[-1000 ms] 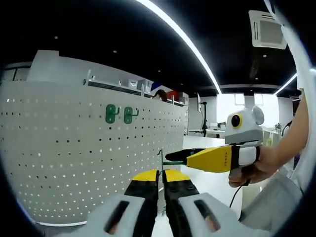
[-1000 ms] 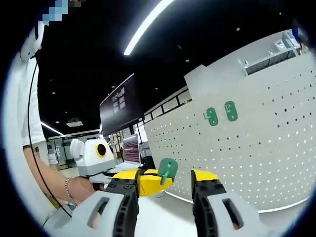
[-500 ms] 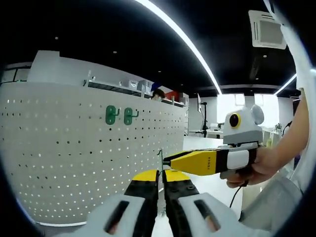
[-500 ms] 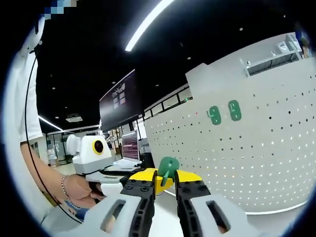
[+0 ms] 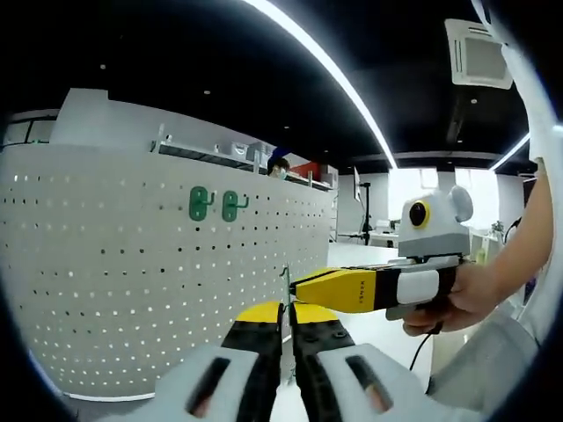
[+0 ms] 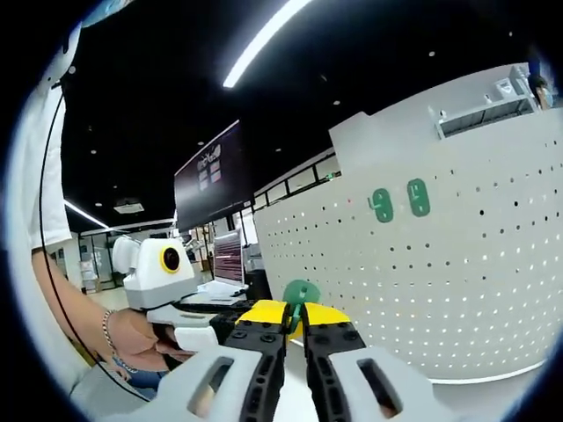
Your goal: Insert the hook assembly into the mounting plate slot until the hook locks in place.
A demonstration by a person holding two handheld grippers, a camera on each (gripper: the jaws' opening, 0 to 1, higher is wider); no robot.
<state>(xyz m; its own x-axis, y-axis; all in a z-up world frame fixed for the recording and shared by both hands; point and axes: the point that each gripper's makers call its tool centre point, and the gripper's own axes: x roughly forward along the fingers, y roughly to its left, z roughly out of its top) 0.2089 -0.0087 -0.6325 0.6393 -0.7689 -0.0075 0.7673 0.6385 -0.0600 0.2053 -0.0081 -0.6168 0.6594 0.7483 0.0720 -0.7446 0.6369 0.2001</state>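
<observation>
A small green hook (image 6: 300, 294) sits between my two grippers and appears edge-on as a thin green strip (image 5: 286, 283) in the left gripper view. My left gripper (image 5: 287, 309) is shut on it from below. Held by a hand, my right gripper (image 5: 308, 286) comes in from the right with its yellow jaws closed on the same hook. In the right gripper view its own jaws (image 6: 296, 315) are pressed together around the hook, and the left gripper (image 6: 167, 283) shows at the left in a hand. The white perforated mounting plate (image 5: 114, 264) stands behind, a short way off.
Two green hooks (image 5: 215, 205) hang side by side high on the mounting plate (image 6: 457, 264), also seen as a green pair (image 6: 400, 200). A white tabletop (image 5: 387, 325) runs along the plate's foot. Monitors (image 6: 211, 185) and desks stand further back.
The right gripper's jaws were open on either side of the green hook one second ago and have since closed onto it. The left gripper has kept its hold.
</observation>
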